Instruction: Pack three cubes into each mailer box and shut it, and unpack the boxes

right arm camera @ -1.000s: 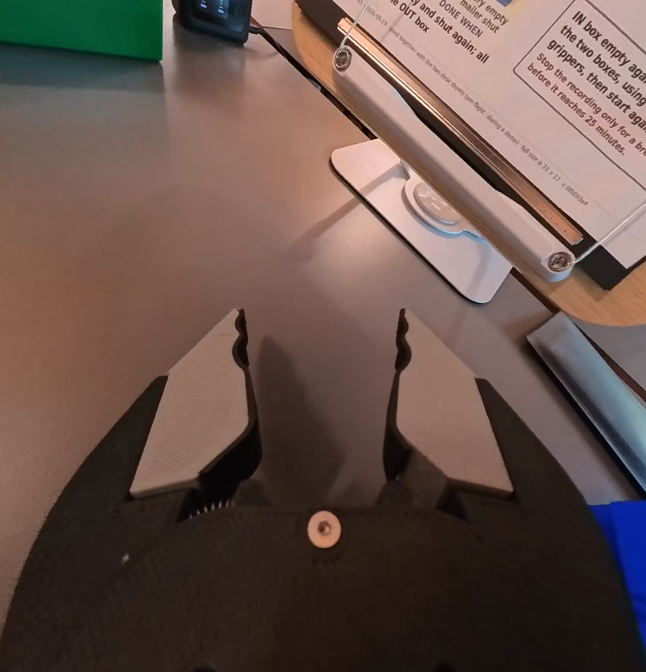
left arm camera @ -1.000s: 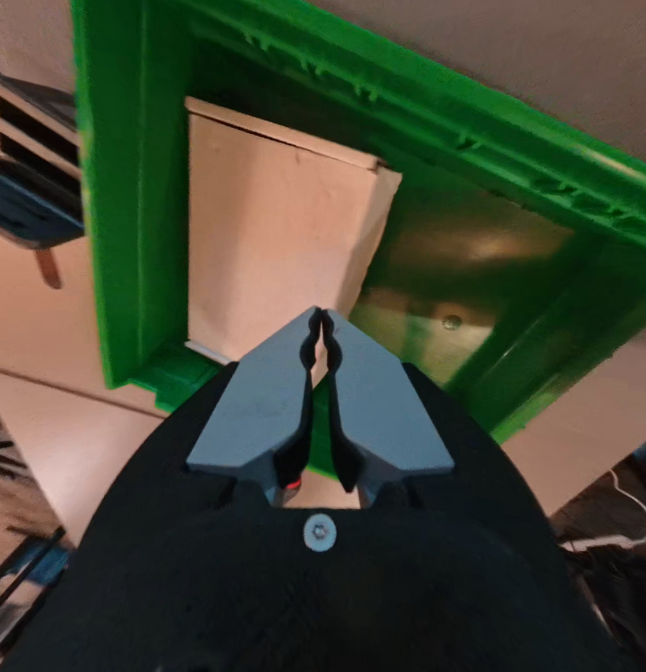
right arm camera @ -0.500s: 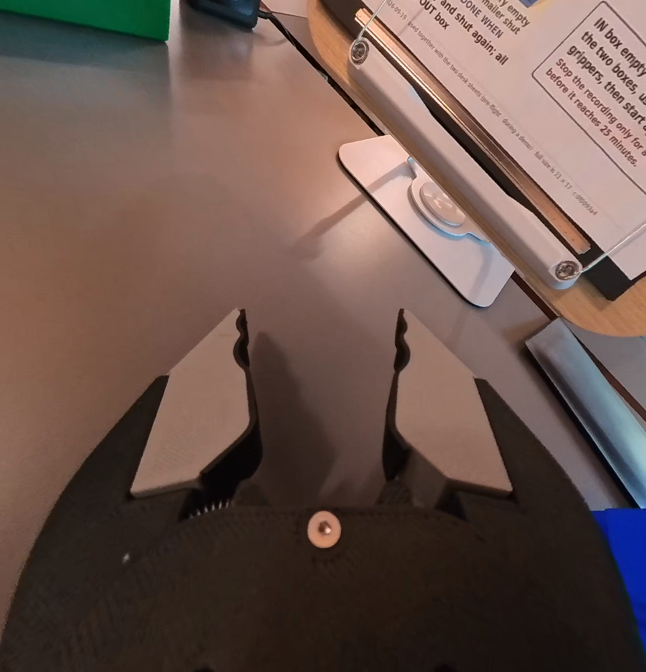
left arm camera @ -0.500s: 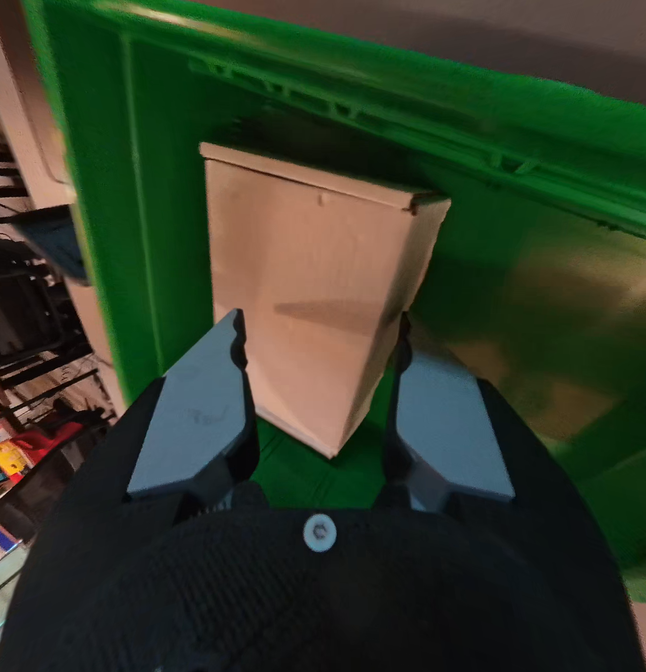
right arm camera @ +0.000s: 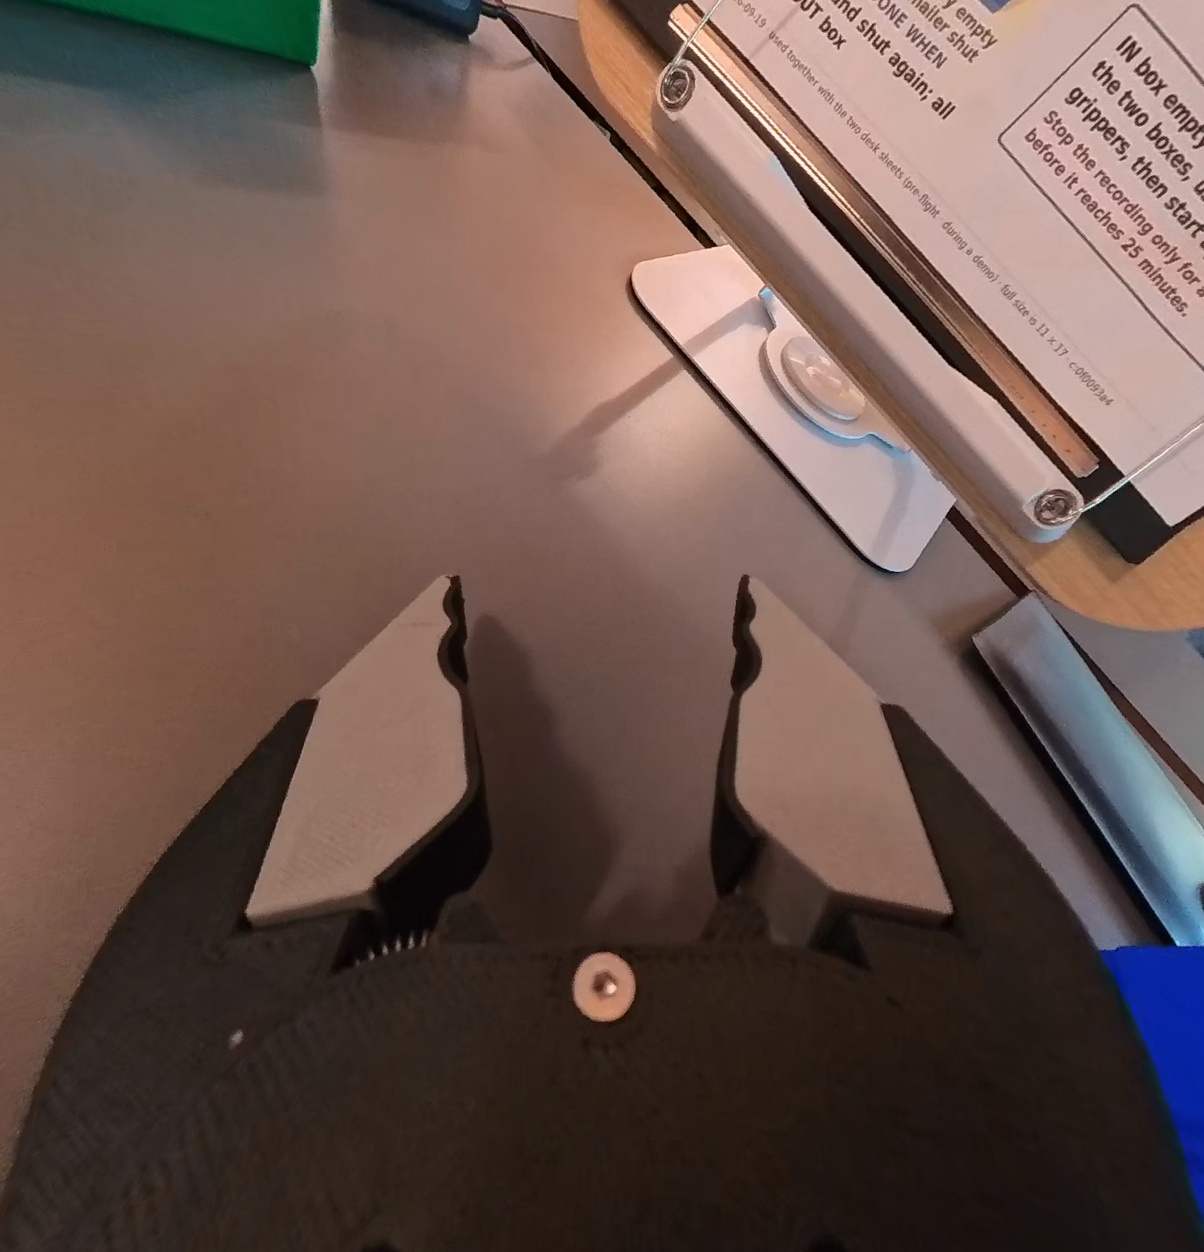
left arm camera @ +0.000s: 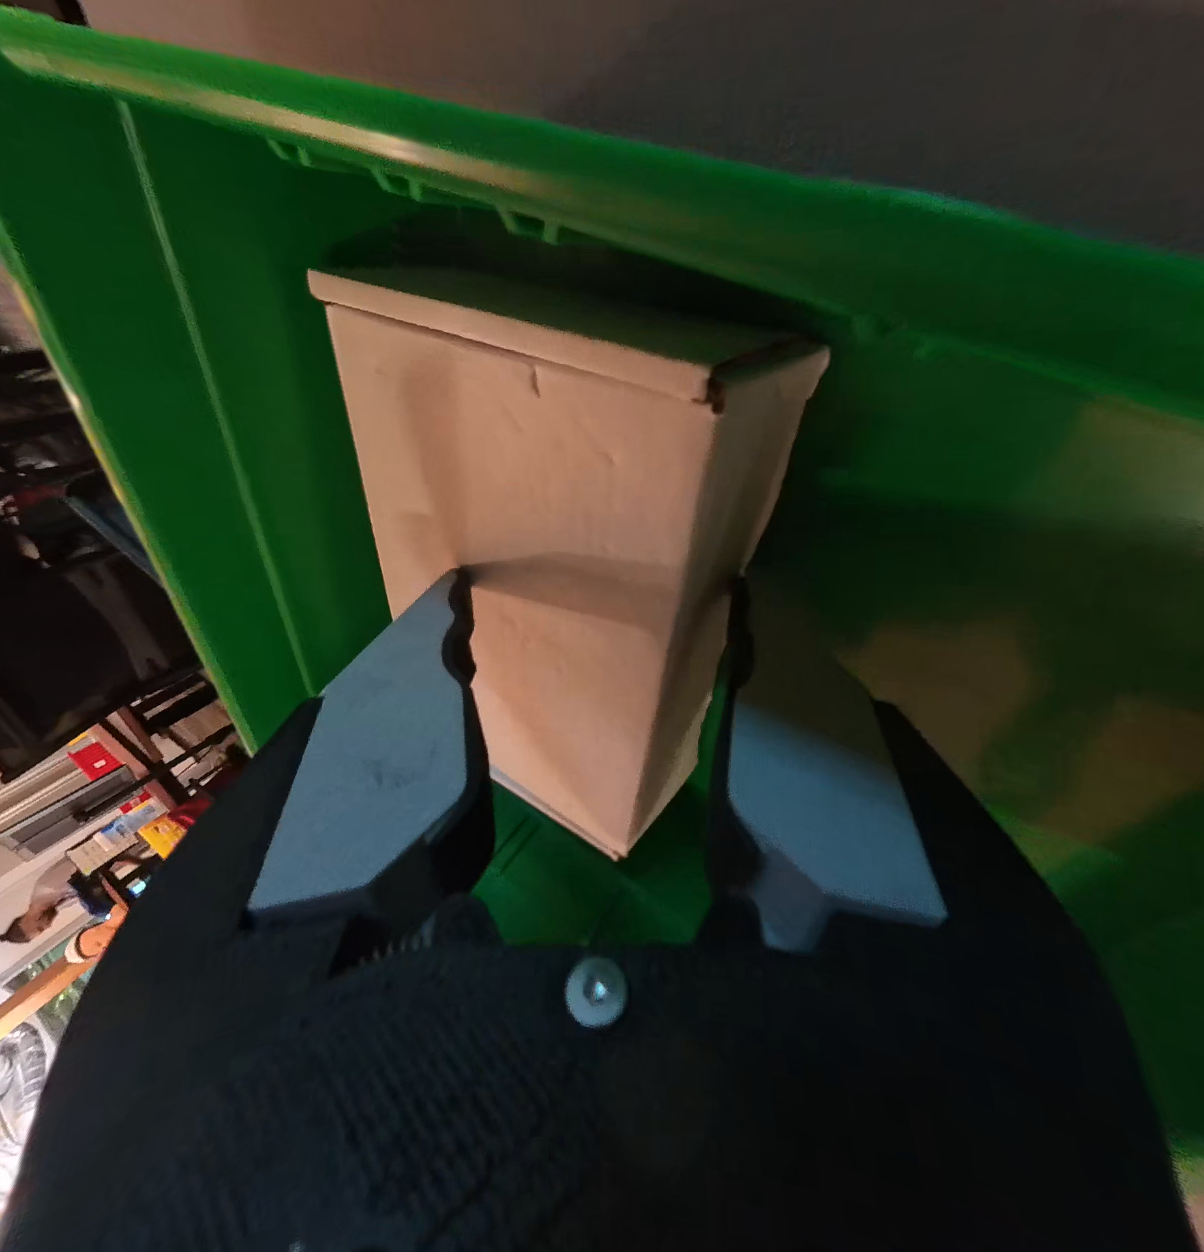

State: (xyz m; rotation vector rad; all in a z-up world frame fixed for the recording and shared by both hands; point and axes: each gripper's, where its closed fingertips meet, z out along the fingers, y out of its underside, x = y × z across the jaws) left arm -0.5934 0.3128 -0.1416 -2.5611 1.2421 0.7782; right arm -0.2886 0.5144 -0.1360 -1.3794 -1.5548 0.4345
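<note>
A second ago the left gripper [left arm camera: 599, 596] was pinched together over the green crate [left arm camera: 179, 352]; now its jaws stand wide apart and have come down around the near end of the closed mailer box [left arm camera: 558, 488], one finger on each side. The left finger looks to be touching the cardboard or just beside it; the right one sits close to the box's other edge, and I cannot tell whether it touches. Nothing is clamped yet. My guess is that this is the start of lifting the box out of the crate, either to unpack it or to move it along.

The box sits inside the crate, tucked into the corner by the far wall and the left wall, lid flaps shut. That corner is the awkward part: the left wall leaves the finger on that side only a narrow gap. The rest of the crate floor that shows is bare.

The right gripper [right arm camera: 599, 596] has hardly moved. It hovers over the grey table [right arm camera: 247, 406], jaws apart, holding nothing. Ahead of it stands a white stand [right arm camera: 823, 379] carrying a printed sheet [right arm camera: 1060, 169], well clear of the left gripper's work. A blue thing [right arm camera: 1182, 1084] shows at the lower right edge. No cubes are in sight.
</note>
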